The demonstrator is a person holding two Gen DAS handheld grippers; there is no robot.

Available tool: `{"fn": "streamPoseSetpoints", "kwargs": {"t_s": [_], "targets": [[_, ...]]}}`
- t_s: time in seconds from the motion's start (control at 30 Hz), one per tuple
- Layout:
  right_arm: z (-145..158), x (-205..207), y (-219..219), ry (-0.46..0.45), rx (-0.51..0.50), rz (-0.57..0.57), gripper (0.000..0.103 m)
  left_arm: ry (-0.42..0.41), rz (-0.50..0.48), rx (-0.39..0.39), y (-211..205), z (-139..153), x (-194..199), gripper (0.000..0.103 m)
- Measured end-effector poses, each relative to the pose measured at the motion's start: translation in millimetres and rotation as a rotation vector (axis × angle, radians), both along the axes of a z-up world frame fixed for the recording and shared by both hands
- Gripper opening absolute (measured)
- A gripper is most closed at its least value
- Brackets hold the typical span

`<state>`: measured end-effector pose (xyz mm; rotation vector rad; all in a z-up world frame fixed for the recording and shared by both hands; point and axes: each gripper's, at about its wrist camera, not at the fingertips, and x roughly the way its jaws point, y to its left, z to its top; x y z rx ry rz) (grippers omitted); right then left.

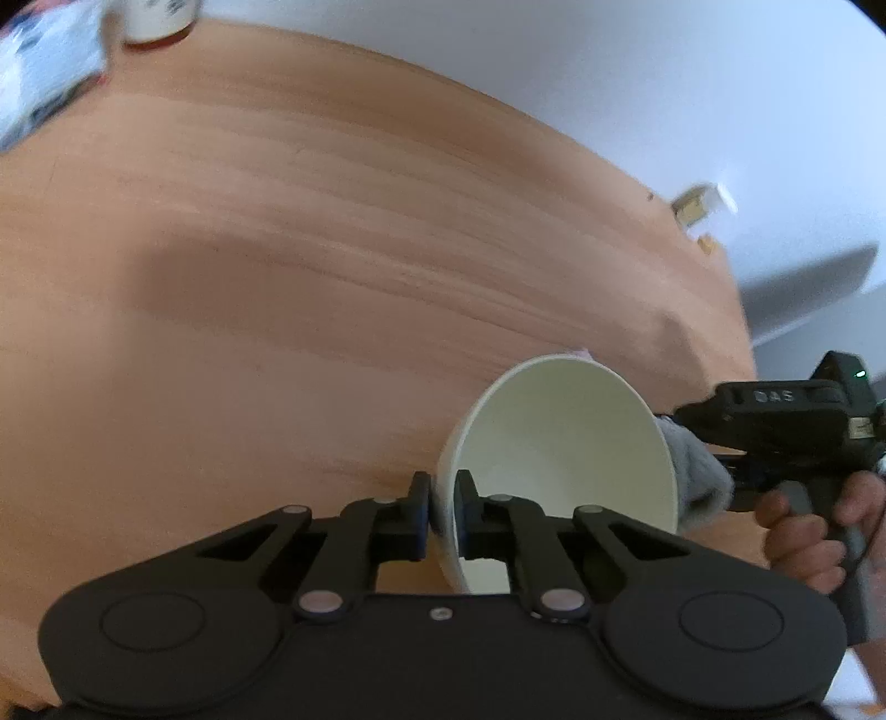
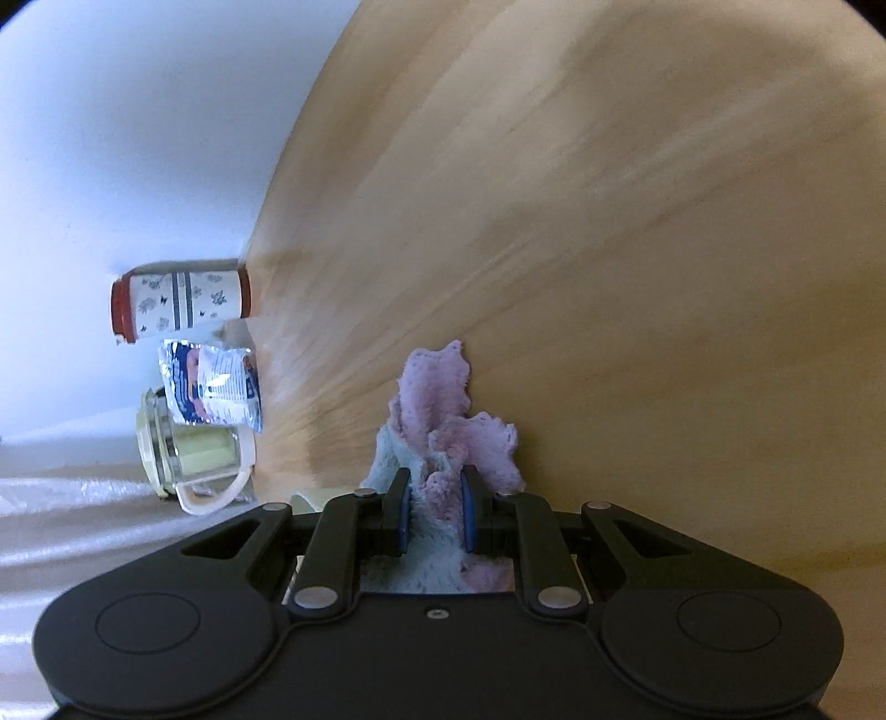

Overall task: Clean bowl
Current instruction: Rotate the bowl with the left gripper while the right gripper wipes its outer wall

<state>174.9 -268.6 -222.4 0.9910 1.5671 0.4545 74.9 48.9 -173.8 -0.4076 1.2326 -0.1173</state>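
A white paper bowl [image 1: 565, 454] is held tilted above the wooden table [image 1: 277, 249], its opening facing right. My left gripper [image 1: 442, 512] is shut on the bowl's rim, one finger inside and one outside. My right gripper [image 2: 434, 512] is shut on a fluffy pink and pale blue cloth [image 2: 448, 410]. In the left wrist view the right gripper body [image 1: 775, 421] sits just right of the bowl, and the grey-looking cloth [image 1: 700, 476] touches the bowl's outer rim.
A red-capped patterned canister [image 2: 180, 304], a foil packet [image 2: 213, 387] and a cream jug with a handle [image 2: 194, 459] stand at the table's far edge by the white wall. The canister [image 1: 158, 22] and packet [image 1: 44, 72] also show in the left wrist view.
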Motion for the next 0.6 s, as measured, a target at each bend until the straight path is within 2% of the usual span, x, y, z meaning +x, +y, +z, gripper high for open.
{"fn": "streamPoseSetpoints", "kwargs": {"t_s": [0.23,0.33,0.6], "targets": [[3,-17,2,0.036,0.019,-0.088,0.019,-0.024,-0.255,0.050,2,0,20,0.008],[6,-19,0,0.048,0.046,-0.155,0.019,-0.020,-0.294,0.049,1,-1,26,0.008],[28,-1,8,-0.012,0.051,-0.176,0.020,-0.032,-0.388,0.052,-8,-2,45,0.008]]}}
